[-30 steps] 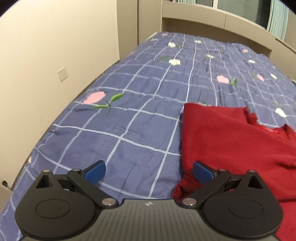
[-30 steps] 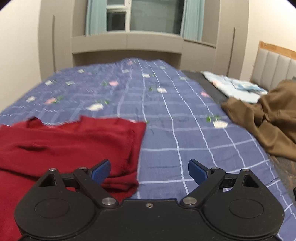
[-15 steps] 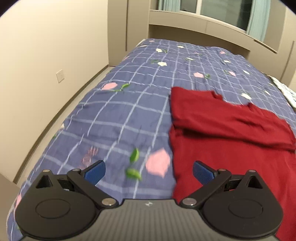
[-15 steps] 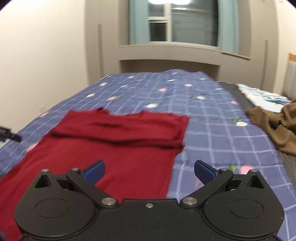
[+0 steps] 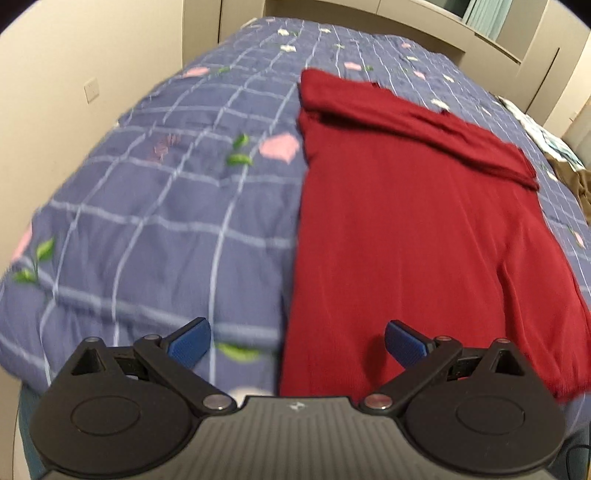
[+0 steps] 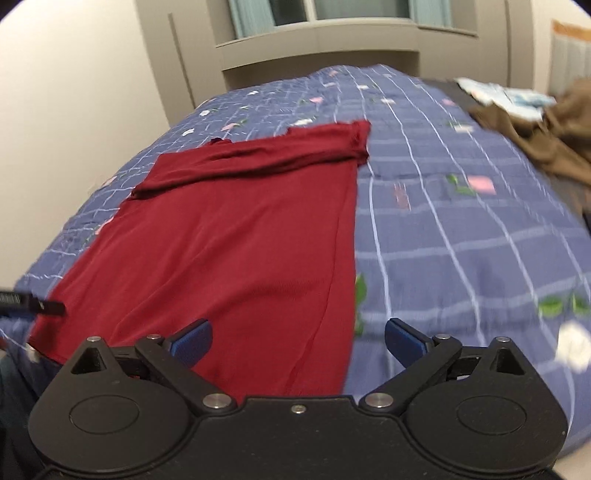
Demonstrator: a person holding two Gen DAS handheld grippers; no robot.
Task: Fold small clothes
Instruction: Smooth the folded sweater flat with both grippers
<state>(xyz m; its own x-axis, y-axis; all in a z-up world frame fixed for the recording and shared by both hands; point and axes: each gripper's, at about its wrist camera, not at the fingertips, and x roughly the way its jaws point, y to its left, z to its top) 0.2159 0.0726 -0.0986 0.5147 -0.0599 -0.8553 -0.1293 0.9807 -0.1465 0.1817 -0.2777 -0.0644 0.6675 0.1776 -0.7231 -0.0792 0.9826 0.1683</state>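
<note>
Nearest the viewer, at the foot edge of the bed, both grippers hover with their blue-padded jaws spread wide and nothing between them. From the left wrist view, the left gripper [image 5: 297, 341] straddles the left edge of the red garment [image 5: 406, 206]: one pad sits over bare quilt, the other over red cloth. From the right wrist view, the right gripper [image 6: 298, 341] straddles the opposite edge of the red garment [image 6: 236, 236] in the same manner. Whether either pad touches the fabric cannot be told.

Surface: the garment lies flat and lengthwise on a blue quilt [image 5: 155, 206] with a white grid pattern and scattered pink flowers with green leaves. Its near hem reaches the foot edge of the bed. Its far end is folded over on itself into a band running across the full width.

Beyond the garment, on the right side of the bed, a crumpled brown cloth [image 6: 535, 140] lies well apart from it, with a light patterned cloth [image 6: 498, 94] just behind.

Room: a beige wall with a white switch plate [image 5: 91, 88] runs along the left side of the bed. At the far end stand beige built-in cabinets [image 6: 317, 40] beneath a window with pale green curtains [image 6: 240, 14].
</note>
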